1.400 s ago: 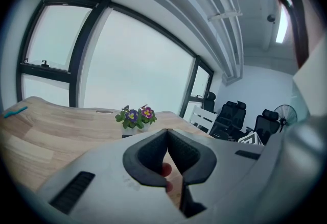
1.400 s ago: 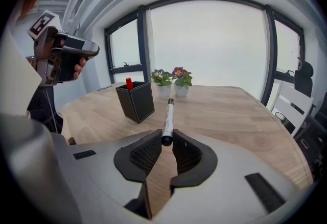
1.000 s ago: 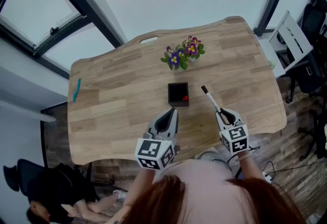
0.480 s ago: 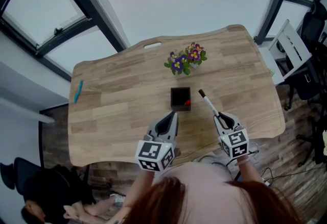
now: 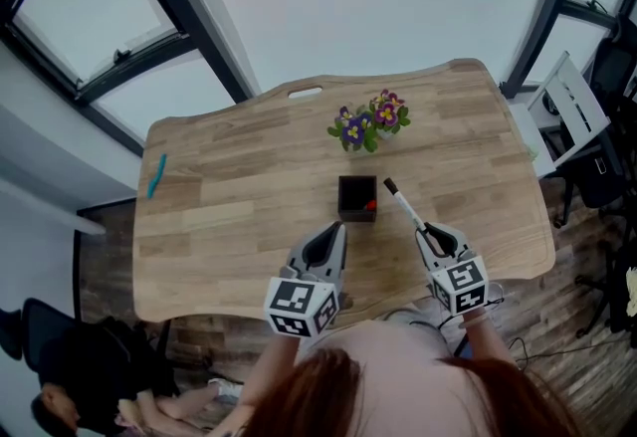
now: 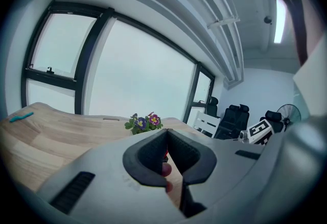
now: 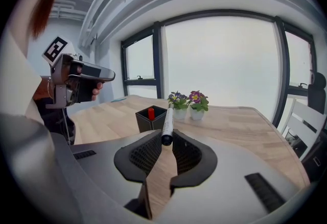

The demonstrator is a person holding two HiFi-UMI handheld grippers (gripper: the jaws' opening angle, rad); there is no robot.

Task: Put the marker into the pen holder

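A black square pen holder point(image 5: 355, 191) stands mid-table with a red-capped marker point(image 5: 370, 206) inside it. My right gripper point(image 5: 431, 235) is shut on a white marker point(image 5: 406, 207) whose black tip points up-left, just right of the holder. In the right gripper view the white marker point(image 7: 167, 123) sticks out from my right gripper point(image 7: 166, 139) toward the pen holder point(image 7: 144, 121), and the red cap point(image 7: 150, 113) shows inside. My left gripper point(image 5: 332, 228) hovers shut and empty just in front of the holder; in its own view my left gripper point(image 6: 167, 134) has its pads together.
Two small pots of purple and pink flowers point(image 5: 368, 121) stand right behind the holder. A teal pen point(image 5: 154, 174) lies at the table's far left edge. Office chairs and a white stand point(image 5: 567, 92) sit off the table's right side.
The right gripper has carried the marker a little left, so its tip is closer to the holder. The left gripper has stayed in place.
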